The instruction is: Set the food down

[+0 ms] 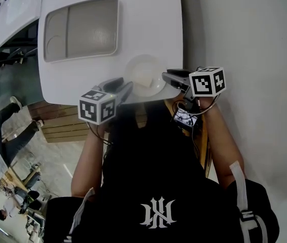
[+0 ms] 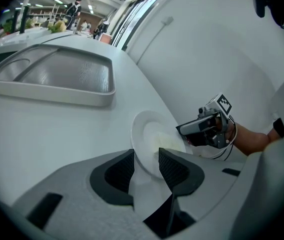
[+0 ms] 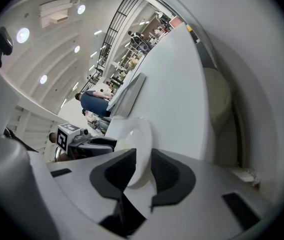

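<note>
You hold the round white plate (image 1: pixel 156 65) from both sides, over the near edge of the white table (image 1: pixel 148 14).
Your left gripper (image 2: pixel 145 164) and right gripper (image 3: pixel 143 165) each pinch its thin rim, jaws only a little apart. A pale lump of food (image 2: pixel 166 142) sits on it, too blurry to name. A smooth tray (image 1: pixel 82 3) with round corners lies farther back. Your black shirt (image 1: pixel 153 176) hides the table's near edge.

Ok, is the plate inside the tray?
No, the plate is apart from the tray, nearer the edge of the table.

White plate (image 2: pixel 147 134), perhaps pale-yellow food (image 2: pixel 171 144), white table (image 1: pixel 148 19)
</note>
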`<control>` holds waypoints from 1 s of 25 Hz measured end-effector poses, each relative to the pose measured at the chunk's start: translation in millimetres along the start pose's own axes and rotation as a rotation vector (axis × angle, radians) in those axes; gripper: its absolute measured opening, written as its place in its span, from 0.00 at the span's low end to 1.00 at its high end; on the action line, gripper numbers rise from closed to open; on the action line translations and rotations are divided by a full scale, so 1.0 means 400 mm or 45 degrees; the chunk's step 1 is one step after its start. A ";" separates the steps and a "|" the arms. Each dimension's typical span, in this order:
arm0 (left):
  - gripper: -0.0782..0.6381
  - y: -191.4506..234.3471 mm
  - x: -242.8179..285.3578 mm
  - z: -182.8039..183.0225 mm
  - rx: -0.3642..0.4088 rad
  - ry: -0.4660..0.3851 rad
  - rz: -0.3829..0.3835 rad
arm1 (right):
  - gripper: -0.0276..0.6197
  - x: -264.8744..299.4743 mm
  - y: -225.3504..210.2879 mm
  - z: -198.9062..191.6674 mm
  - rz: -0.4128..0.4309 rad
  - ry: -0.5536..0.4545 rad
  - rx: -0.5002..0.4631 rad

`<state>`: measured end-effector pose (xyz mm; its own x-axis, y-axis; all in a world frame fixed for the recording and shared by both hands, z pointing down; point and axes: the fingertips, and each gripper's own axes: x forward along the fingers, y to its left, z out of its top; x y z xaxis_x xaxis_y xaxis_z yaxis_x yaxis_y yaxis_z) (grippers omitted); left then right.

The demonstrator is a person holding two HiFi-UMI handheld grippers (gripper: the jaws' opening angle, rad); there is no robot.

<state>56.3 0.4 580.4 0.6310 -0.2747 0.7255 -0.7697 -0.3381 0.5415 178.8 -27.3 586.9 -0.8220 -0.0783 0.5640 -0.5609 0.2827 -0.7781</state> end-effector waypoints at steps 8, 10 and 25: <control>0.22 0.021 0.009 -0.025 0.005 0.033 0.035 | 0.11 0.010 -0.028 0.000 -0.034 -0.017 0.092; 0.22 0.018 0.009 -0.028 0.001 0.039 0.034 | 0.09 0.008 -0.034 -0.001 -0.042 -0.026 0.127; 0.19 0.017 -0.077 0.010 0.047 -0.021 0.059 | 0.08 0.002 0.059 0.064 0.078 -0.100 0.226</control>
<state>31.9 3.0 559.9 0.5967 -0.3057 0.7420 -0.7941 -0.3578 0.4912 162.4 -44.9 561.8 -0.8563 -0.1423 0.4965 -0.5126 0.1170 -0.8506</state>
